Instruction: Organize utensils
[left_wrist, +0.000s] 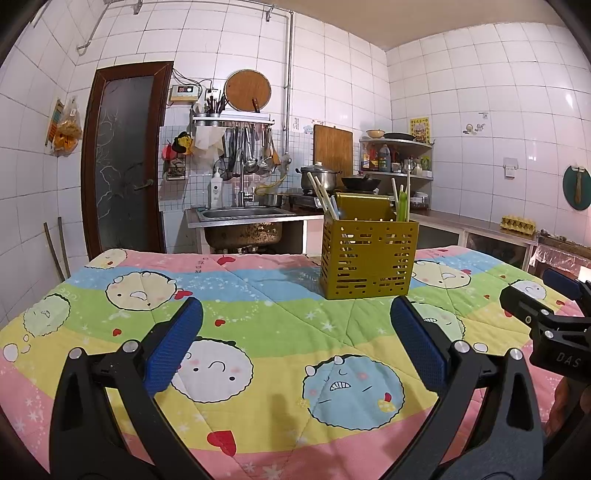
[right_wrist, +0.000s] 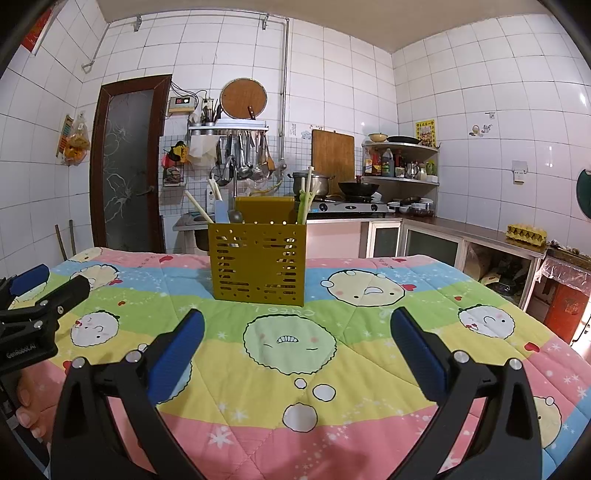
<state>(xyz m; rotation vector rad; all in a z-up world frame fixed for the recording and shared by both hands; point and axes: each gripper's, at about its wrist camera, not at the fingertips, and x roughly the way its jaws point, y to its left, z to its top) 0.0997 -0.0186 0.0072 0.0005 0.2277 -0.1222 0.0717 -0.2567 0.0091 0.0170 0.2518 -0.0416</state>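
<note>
The left gripper (left_wrist: 295, 343) is hovering low over the quilt-covered worktop (left_wrist: 258, 317), its two blue fingers (left_wrist: 173, 347) spread wide with nothing between them. Ahead of those fingers and a little to their right, a single yellow slotted holder (left_wrist: 369, 258) is standing upright on the quilt, well beyond the fingertips. Utensils are sticking out of it: on its left side two pale chopsticks (left_wrist: 320, 192) are leaning outward beside a pale blue handle and a dark rounded one that is too small to name, and on its right side one pale stick and one green one (left_wrist: 404, 201) are standing nearly straight. How many more pieces are sitting lower inside the holder cannot be told through the slots.

The right gripper (right_wrist: 295, 350) is floating at the same height, its two fingers (right_wrist: 417, 354) equally wide apart and empty, with the holder (right_wrist: 256, 262) straight ahead and slightly left of the gap. Each gripper is appearing at the edge of the other's view, so the two are sitting side by side, near but apart.

No loose utensil is lying on the quilt in either view, so the sorting is looking finished or nearly so, or else not yet begun. Any next move is likely calling for a forward reach to the holder, with the fingers narrowing first to pinch one thin handle
</note>
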